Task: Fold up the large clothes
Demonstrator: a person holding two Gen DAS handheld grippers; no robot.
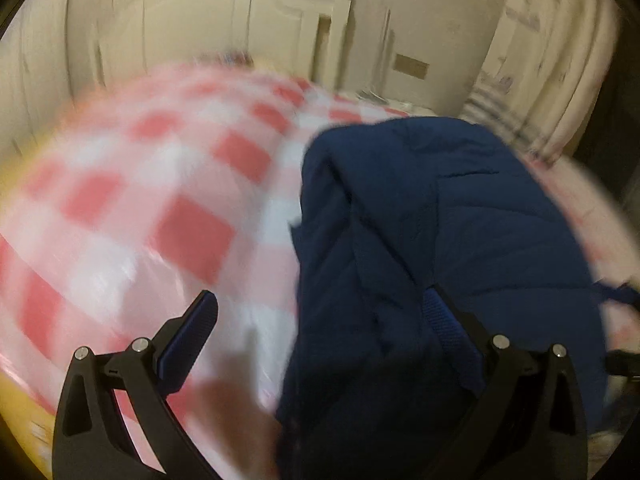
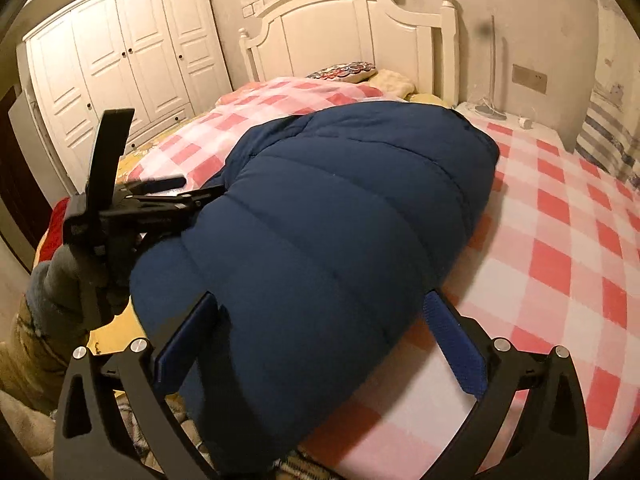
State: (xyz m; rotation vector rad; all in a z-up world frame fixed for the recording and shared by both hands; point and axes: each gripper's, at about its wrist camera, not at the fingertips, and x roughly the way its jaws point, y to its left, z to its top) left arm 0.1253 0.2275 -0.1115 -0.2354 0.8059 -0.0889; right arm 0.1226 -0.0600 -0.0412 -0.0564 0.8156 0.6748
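Note:
A navy quilted puffer jacket lies bunched on the bed's pink-and-white checked cover. My right gripper is open, its blue-padded fingers on either side of the jacket's near end. My left gripper is open; jacket fabric drapes over its right finger and its left finger is bare. In the right wrist view the left gripper is at the jacket's left side, held by a gloved hand. The left wrist view is motion-blurred.
A white headboard and pillows stand at the far end of the bed. A white wardrobe is at the left, a nightstand with a lamp at the right, and curtains at the far right.

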